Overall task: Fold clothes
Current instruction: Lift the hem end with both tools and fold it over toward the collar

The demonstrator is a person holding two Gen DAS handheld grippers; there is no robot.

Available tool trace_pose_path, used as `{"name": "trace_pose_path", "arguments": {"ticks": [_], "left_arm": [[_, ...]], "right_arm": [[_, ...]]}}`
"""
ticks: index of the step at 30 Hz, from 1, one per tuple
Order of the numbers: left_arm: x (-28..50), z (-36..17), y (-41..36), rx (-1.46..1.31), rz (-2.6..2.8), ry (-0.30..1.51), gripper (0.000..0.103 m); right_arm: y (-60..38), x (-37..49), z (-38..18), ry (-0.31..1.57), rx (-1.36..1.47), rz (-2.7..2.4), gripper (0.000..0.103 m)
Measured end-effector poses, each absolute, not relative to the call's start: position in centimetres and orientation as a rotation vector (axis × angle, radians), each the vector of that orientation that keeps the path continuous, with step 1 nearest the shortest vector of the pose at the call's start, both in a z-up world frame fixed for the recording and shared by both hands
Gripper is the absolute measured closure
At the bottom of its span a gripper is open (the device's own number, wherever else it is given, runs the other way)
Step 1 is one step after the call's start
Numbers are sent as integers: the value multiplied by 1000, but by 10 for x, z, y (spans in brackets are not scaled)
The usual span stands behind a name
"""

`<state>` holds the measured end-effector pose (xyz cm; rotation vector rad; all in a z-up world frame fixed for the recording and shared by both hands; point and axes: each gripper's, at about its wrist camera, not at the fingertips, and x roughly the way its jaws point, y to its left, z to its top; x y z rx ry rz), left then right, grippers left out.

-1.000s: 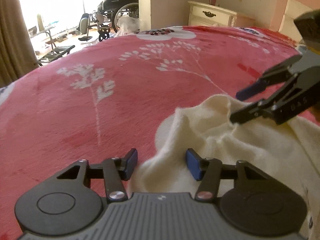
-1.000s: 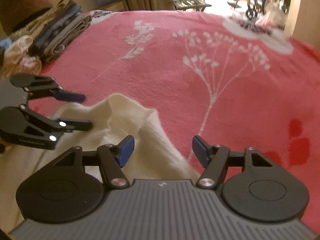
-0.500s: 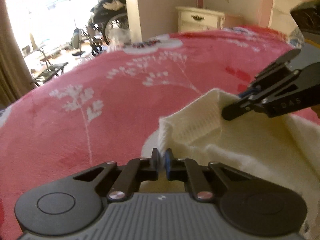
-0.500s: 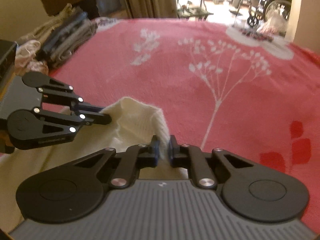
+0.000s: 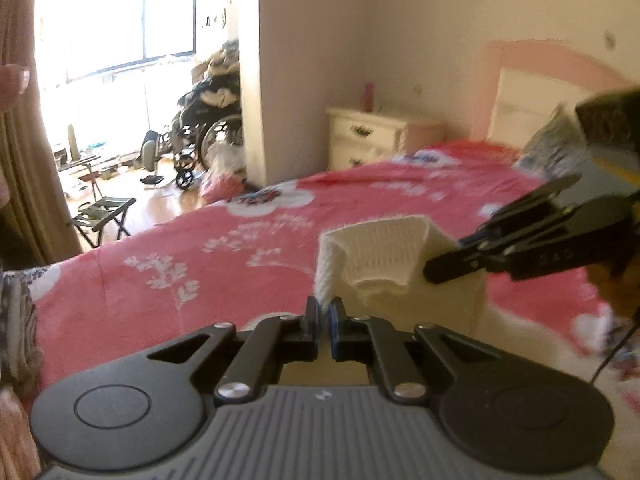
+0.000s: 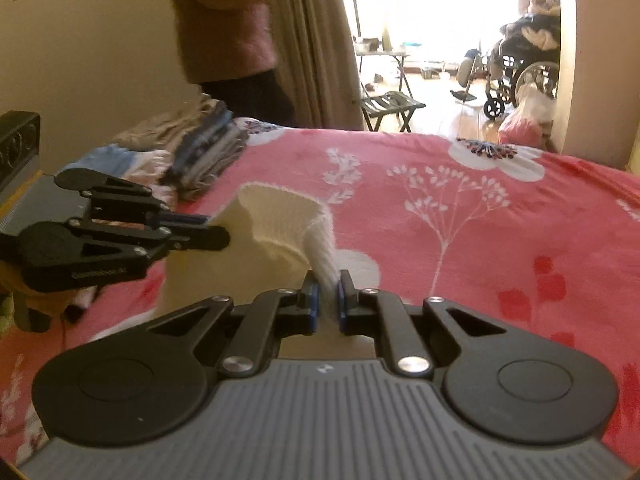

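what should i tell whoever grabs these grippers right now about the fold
Left gripper: shut on one end of the cream knitted garment's top edge.
Right gripper: shut on the other end of that edge.
Garment: edge raised, the rest hanging to the pink floral blanket.
Done: both ends gripped. A stack of folded clothes sits at the blanket's far-left edge.
Left: all folding.

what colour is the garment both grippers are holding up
Cream-white ribbed knit garment, plain with no print; it shows best in the right wrist view.

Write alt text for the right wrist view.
The right gripper and the left gripper each pinch an edge of a cream knitted garment, held above a pink floral bedspread. Folded clothes are stacked behind.
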<state>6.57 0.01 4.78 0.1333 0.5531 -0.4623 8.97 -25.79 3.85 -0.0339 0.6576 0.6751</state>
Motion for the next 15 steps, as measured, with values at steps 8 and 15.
{"name": "trace_pose_path", "arguments": {"ticks": [8, 15], "left_arm": [[-72, 70, -3, 83, -480, 476, 97], [-178, 44, -11, 70, -521, 510, 98]], "right_arm": [[-273, -44, 64, 585, -54, 679, 96], [-283, -145, 45, 595, -88, 711, 96]]}}
